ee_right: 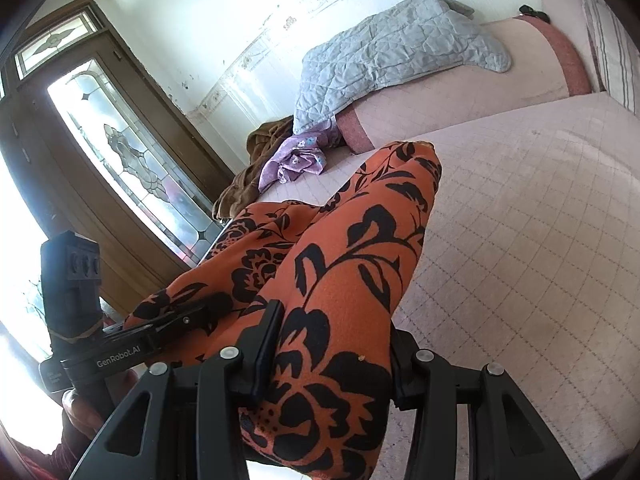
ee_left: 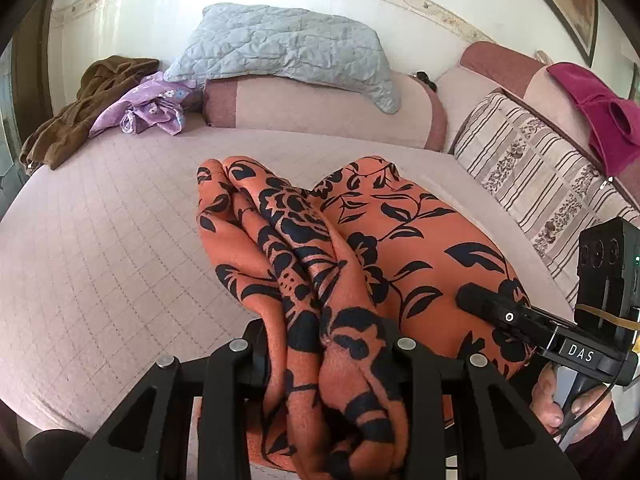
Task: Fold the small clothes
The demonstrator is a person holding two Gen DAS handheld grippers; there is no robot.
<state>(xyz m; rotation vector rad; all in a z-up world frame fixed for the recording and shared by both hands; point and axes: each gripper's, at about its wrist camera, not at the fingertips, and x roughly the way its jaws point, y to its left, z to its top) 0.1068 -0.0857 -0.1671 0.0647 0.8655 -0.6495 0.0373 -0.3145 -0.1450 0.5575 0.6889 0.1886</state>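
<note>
An orange garment with a black flower print (ee_left: 360, 240) lies bunched on the pink quilted sofa seat (ee_left: 100, 240). My left gripper (ee_left: 328, 348) is shut on a thick gathered fold of it near the front edge. My right gripper (ee_right: 332, 344) is shut on another part of the same garment (ee_right: 360, 240), which drapes away from it over the seat. The right gripper also shows at the right of the left wrist view (ee_left: 480, 304), lying against the cloth. The left gripper shows at the left of the right wrist view (ee_right: 188, 316).
At the back left of the seat lie a brown garment (ee_left: 80, 112) and a purple flowered garment (ee_left: 152, 108). A grey quilted cover (ee_left: 280, 48) drapes over the backrest. A striped cushion (ee_left: 532, 168) and a magenta cloth (ee_left: 600, 108) are at the right. A glazed wooden door (ee_right: 120, 140) stands nearby.
</note>
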